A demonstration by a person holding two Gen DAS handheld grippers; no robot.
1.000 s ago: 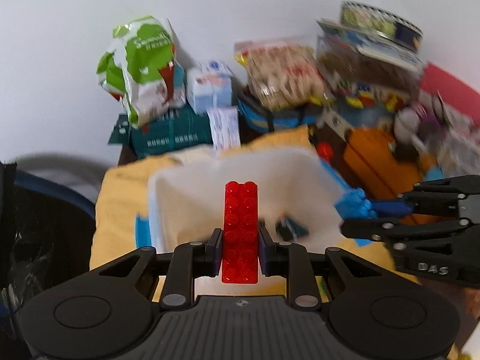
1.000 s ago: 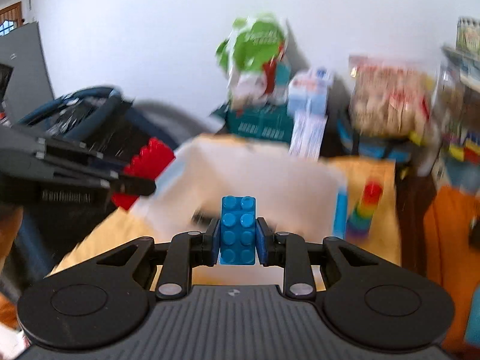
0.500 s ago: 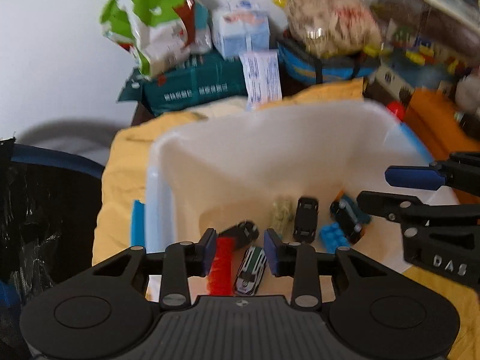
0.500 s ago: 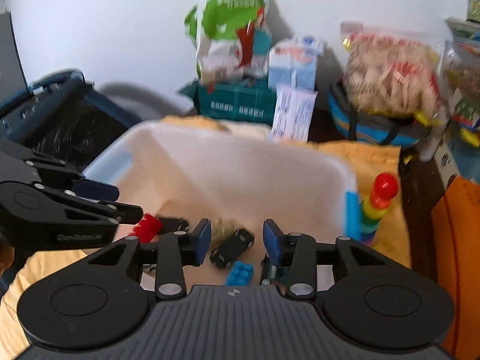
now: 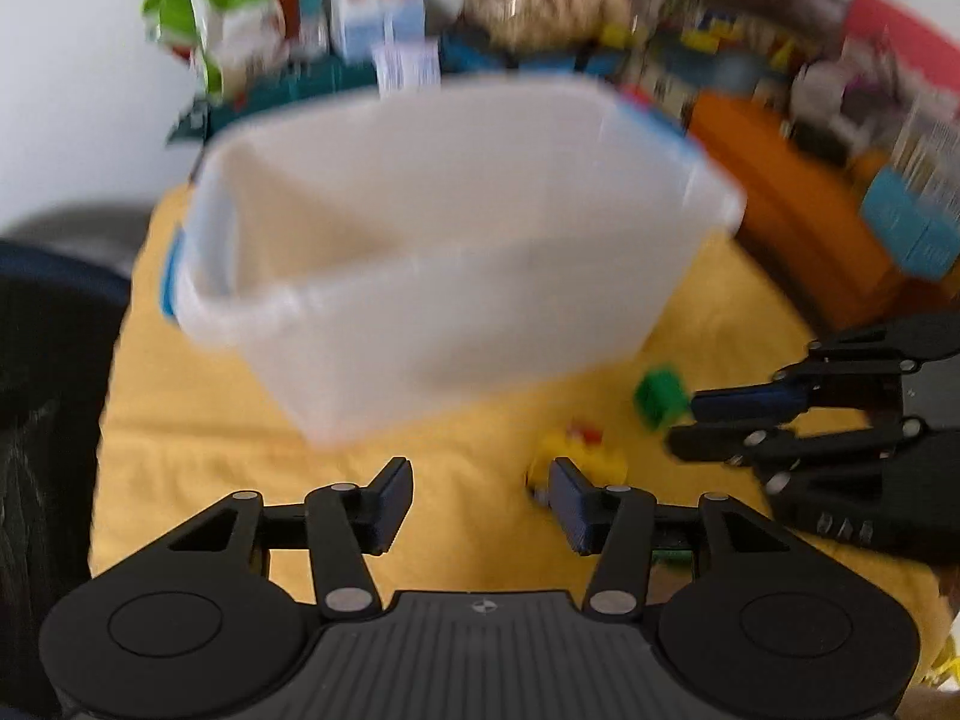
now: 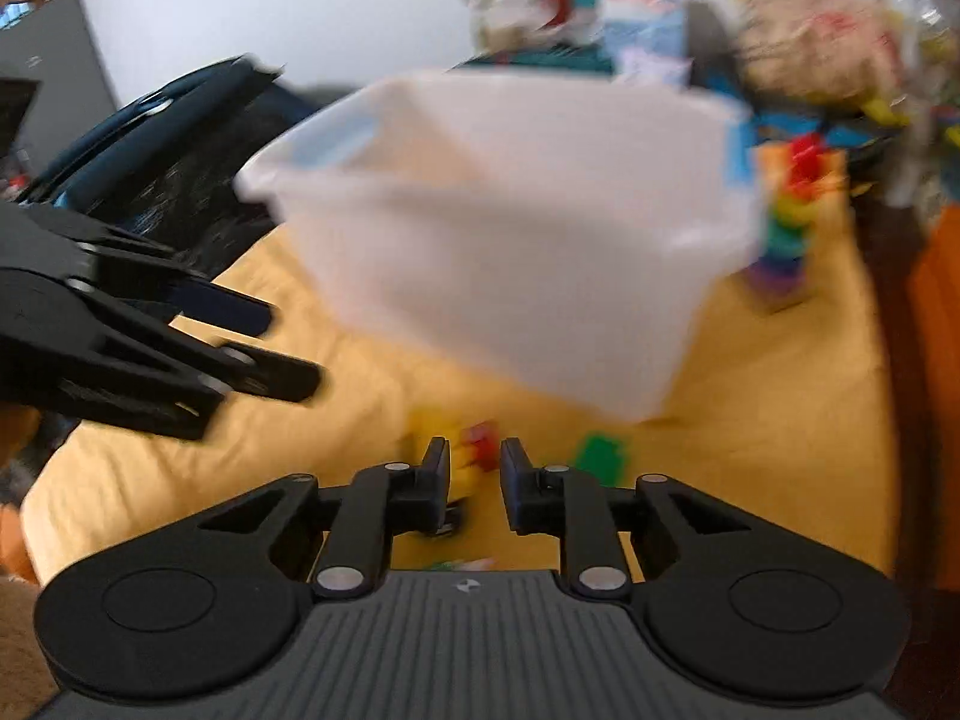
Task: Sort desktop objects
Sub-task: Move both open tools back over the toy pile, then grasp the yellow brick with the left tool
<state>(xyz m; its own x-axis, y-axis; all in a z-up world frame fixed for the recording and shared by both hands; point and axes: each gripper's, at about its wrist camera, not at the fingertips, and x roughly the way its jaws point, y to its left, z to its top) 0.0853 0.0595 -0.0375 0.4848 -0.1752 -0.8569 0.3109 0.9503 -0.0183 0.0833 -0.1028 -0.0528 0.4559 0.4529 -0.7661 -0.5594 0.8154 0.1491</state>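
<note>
I'm over a worktop draped in a wrinkled yellow cloth (image 5: 252, 432), a white wall behind and a blurred heap of snack bags and boxes (image 5: 384, 18) along the back. The translucent white plastic bin (image 5: 456, 252) sits mid-cloth; before it lie a small green brick (image 5: 660, 396) and a yellow-and-red toy (image 6: 474, 450). My left hand-held gripper (image 5: 480, 498) has just been opening and hangs released, empty; my right hand-held gripper (image 6: 474, 474) has just been closing, jaws narrow with nothing clamped.

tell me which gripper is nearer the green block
Right. The right gripper, jaws just closed further, grip unclear, has its tips right beside the green block. The left gripper, jaws just opening and empty, sits farther off, with a yellow toy between.
</note>
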